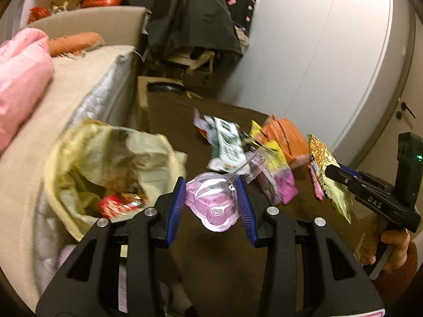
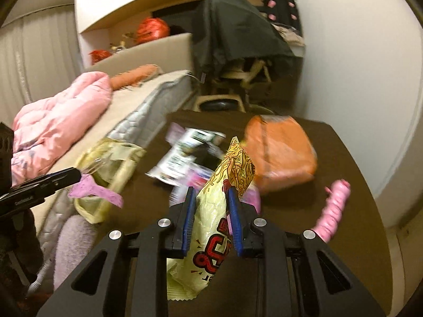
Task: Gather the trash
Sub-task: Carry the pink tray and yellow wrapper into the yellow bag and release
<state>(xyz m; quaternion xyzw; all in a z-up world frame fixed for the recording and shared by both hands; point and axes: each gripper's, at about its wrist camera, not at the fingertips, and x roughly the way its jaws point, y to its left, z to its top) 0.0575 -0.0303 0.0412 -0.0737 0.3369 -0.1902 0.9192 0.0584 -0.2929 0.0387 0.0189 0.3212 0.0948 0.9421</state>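
My left gripper (image 1: 211, 185) is shut on a pink plastic blister pack (image 1: 211, 206) with a clear plastic piece, held above the brown table beside the yellow trash bag (image 1: 105, 163). The pack also shows in the right wrist view (image 2: 97, 190), near the bag (image 2: 111, 163). My right gripper (image 2: 210, 198) is shut on a yellow noodle snack wrapper (image 2: 211, 224), held upright over the table. That wrapper shows in the left wrist view (image 1: 330, 179) at the right gripper (image 1: 333, 171). More wrappers (image 1: 227, 142) lie on the table.
An orange bag (image 2: 280, 153) and a pink wrapped item (image 2: 335, 203) lie on the brown table (image 2: 343, 251). A bed with a pink blanket (image 2: 58, 124) stands on the left. A chair draped in dark cloth (image 2: 238, 37) stands behind the table.
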